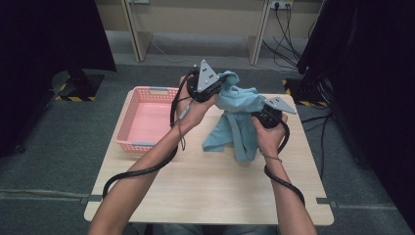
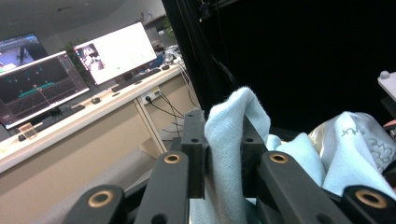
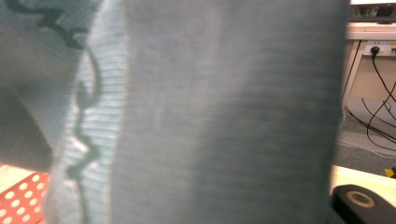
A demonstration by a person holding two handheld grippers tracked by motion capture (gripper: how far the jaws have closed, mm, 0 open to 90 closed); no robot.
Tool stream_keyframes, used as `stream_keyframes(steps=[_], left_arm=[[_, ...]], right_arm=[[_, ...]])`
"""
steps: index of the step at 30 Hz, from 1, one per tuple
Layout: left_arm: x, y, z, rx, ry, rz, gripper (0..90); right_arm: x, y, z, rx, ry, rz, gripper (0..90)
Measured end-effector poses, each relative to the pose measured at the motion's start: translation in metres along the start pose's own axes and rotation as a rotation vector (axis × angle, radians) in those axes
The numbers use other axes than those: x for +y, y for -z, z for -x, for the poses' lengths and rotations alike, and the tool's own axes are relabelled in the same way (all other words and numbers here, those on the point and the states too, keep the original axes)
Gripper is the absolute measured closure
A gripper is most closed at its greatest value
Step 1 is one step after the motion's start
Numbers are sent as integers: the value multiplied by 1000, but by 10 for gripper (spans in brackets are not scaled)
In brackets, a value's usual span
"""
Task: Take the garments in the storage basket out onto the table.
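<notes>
1. High view: light blue knit garment hangs in the air between both grippers, above the far half of the pale wooden table; its lower folds dangle toward the tabletop.
2. Left gripper is clenched on an upper fold. Left gripper view confirms it: cloth pinched between the black jaws.
3. Right gripper is clamped on the garment's other side; right gripper view has fabric pressed right against the lens.
4. Two-point hold likely spreads the cloth for folding or laying flat.
5. Pink perforated plastic basket sits at the table's left, near the garment: probably its destination or source.
</notes>
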State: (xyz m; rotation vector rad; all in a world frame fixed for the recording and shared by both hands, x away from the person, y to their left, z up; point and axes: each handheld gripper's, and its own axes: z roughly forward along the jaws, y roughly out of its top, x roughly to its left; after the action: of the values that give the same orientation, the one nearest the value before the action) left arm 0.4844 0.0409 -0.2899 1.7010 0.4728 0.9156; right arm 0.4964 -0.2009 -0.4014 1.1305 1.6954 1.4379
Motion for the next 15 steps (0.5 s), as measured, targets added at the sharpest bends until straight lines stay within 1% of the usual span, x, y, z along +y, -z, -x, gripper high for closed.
stream_keyframes(steps=[8,14,15], left_arm=[[-15,-8,10,-19,-2,-29,782],[-27,-16,18,-34,11,-52,779],[-27,-16,18,-34,11,-52,778]], right_arm=[[-9,-4,-1,-3,-2,-21,851],[-14,-5,1,-6,-2,-32,851],[-15,-5,0,-5,-2,-35,850]])
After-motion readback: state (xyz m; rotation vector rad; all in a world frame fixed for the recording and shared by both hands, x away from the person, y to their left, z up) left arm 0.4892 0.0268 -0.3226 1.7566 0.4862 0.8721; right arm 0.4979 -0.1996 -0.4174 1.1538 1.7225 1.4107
